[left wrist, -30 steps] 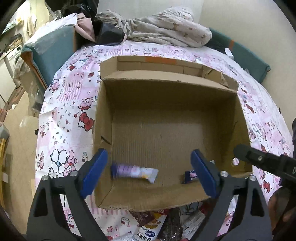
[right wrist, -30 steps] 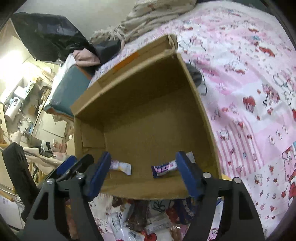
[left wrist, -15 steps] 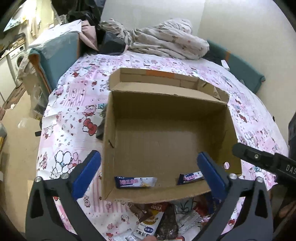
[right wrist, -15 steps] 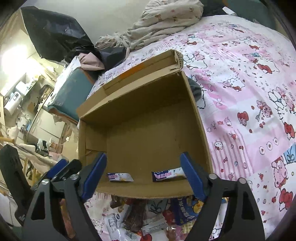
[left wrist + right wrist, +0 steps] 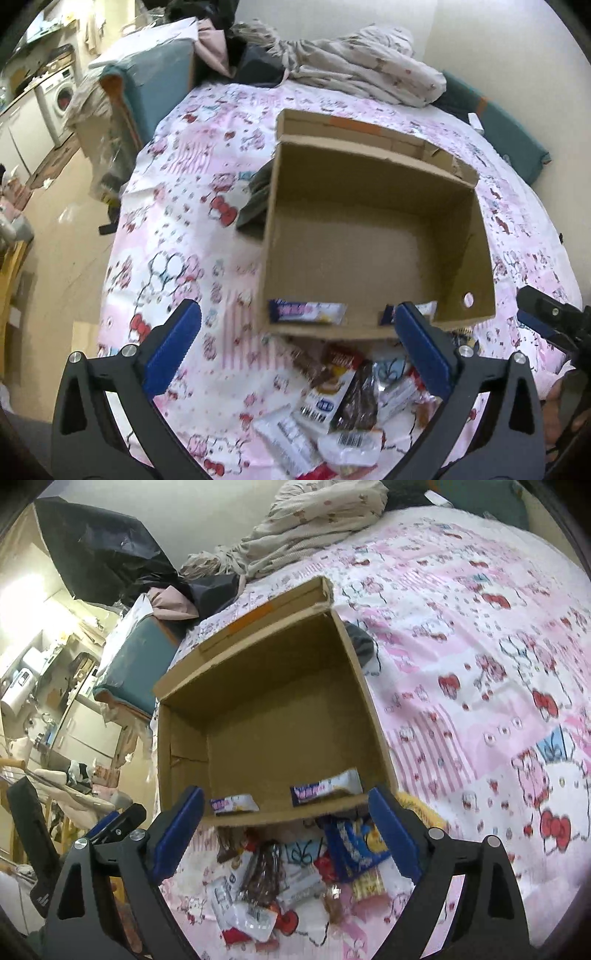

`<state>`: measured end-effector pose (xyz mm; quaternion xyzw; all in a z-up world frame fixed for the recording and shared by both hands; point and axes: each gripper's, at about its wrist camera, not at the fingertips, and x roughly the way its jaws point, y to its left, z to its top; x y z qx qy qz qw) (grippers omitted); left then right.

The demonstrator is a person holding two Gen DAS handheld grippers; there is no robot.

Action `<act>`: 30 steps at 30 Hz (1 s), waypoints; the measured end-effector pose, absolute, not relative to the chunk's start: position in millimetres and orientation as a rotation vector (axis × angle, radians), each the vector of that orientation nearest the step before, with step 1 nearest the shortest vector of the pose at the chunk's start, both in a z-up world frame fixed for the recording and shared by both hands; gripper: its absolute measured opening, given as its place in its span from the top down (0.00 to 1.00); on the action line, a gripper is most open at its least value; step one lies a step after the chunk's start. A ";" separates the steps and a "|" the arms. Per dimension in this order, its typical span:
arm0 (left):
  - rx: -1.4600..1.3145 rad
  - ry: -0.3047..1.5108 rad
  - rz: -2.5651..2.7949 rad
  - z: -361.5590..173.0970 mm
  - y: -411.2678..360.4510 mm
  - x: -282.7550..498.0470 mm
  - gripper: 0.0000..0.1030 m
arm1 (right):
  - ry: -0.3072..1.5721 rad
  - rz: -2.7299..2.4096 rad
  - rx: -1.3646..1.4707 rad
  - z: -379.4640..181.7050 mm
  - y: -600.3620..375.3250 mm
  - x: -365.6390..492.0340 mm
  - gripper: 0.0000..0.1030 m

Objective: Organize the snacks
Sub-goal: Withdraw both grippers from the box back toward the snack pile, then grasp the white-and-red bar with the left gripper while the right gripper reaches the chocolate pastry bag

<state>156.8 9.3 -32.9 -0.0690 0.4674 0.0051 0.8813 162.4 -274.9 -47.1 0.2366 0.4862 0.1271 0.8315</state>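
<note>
tongs (image 5: 299,347) withdrawn from box (image 5: 369,236), snack pile (image 5: 347,406) revealed

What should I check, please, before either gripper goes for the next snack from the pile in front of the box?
1. Left gripper open and holding nothing: ok.
2. Right gripper open and holding nothing: ok.
3. Cardboard box open at the top, floor mostly bare: ok.
4. Two purple snack bars lie flat inside, along the near wall: ok.
5. Snack pile lies outside the box, on the bedsheet: ok.
6. One wrapper free to pinch alone: not ok, the packs overlap.
</note>
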 end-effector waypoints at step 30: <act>-0.324 1.448 0.117 -141.1 35.1 104.1 0.30 | 1.254 0.173 0.558 -94.6 -261.9 109.0 0.10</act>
